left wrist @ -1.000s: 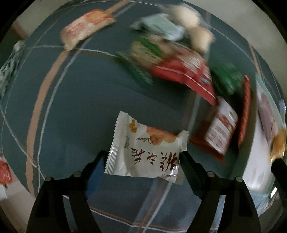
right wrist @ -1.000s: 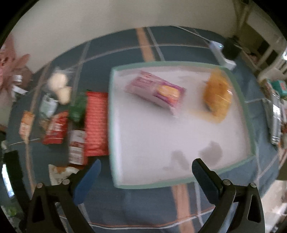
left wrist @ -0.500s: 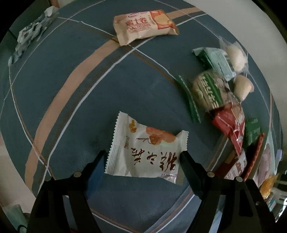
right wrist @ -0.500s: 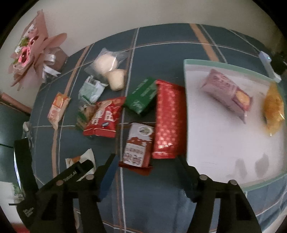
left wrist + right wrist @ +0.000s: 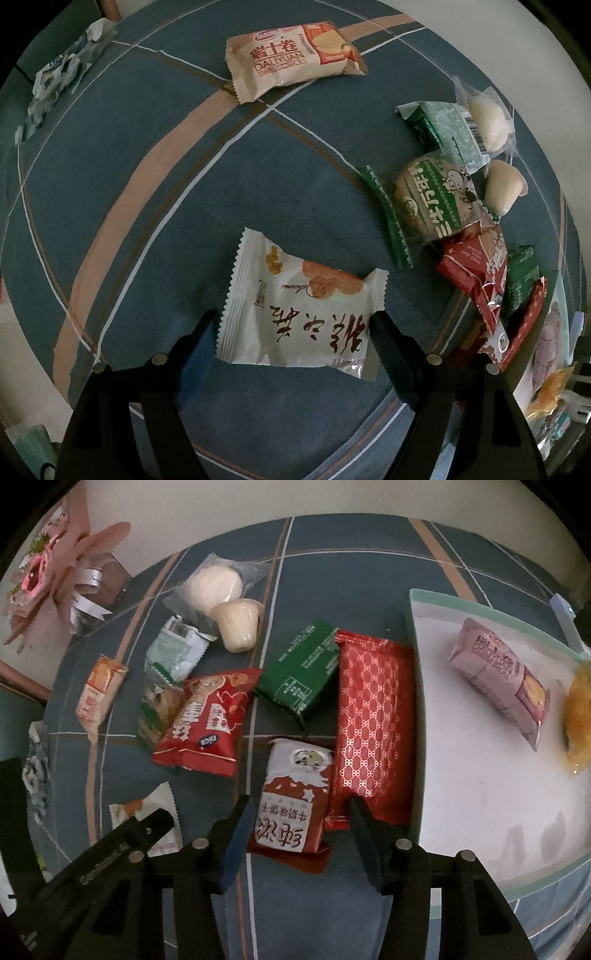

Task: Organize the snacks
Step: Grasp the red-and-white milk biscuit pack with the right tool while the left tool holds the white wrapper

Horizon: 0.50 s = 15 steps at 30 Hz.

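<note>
**Right wrist view: jaws narrowed around the next packet, left load unchanged**

Your right gripper [image 5: 301,825] has left the tray and come down over the loose pile. Its jaws have just been closing, from wide apart to a narrow span, with the red-and-white packet [image 5: 293,801] now between them. A gap shows on the right side, between that finger and the packet, so I judge the grip not yet made.

Your left gripper [image 5: 295,334] is clamped as before on the white wrapper [image 5: 301,312], fingers pressing both sealed ends, above the blue plaid cloth [image 5: 166,206]. That hand has settled; the blur seen a second ago is gone.

The white tray [image 5: 415,686] holds a pink packet [image 5: 500,675] and a yellow one [image 5: 580,720]. The long red packet [image 5: 373,720] lies against its outer wall.

Finding: two items placed, two more about to go, the remainder unsorted. Watch that the right finger does not snag the long red packet just beside your target.
</note>
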### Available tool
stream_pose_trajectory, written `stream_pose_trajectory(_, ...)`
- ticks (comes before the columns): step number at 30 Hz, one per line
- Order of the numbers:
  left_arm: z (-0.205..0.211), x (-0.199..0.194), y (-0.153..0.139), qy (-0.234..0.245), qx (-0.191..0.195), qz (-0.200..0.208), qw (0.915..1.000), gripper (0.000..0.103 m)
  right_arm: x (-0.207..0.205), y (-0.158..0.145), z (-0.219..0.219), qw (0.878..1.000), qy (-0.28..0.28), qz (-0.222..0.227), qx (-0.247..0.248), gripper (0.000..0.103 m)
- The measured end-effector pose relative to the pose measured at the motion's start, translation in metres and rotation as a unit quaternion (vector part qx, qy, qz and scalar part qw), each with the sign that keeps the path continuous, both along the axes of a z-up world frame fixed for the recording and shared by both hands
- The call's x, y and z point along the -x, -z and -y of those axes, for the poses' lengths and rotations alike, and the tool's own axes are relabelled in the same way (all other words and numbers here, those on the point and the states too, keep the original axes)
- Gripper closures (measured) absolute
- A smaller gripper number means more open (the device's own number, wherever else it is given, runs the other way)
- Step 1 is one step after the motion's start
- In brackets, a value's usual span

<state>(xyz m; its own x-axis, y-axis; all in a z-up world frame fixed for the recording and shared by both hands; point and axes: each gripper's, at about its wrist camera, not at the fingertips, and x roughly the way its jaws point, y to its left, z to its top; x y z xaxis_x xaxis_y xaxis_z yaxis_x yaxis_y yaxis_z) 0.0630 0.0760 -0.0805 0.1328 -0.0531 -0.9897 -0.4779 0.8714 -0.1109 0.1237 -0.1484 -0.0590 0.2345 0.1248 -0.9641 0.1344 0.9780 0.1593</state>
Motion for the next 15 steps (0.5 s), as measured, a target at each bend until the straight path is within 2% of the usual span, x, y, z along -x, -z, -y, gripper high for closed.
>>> stream_pose_trajectory(6, 0.016, -0.009, 0.005, 0.014, -0.013, 0.000, 0.9998, 0.020, -0.001, 0.011, 0.001, 1.000, -0.001, -0.007, -0.014, 0.055)
stream_pose_trajectory(11, 0.048, -0.027, 0.016, 0.027, -0.037, -0.004, 0.9989, 0.021, 0.000, 0.018, -0.007, 1.000, -0.019, -0.007, 0.014, 0.057)
stream_pose_trajectory(15, 0.051, -0.029, 0.016, 0.028, -0.042, -0.002, 0.9987, 0.021, 0.000, 0.021, -0.009, 1.000, -0.020, -0.004, 0.020, 0.058)
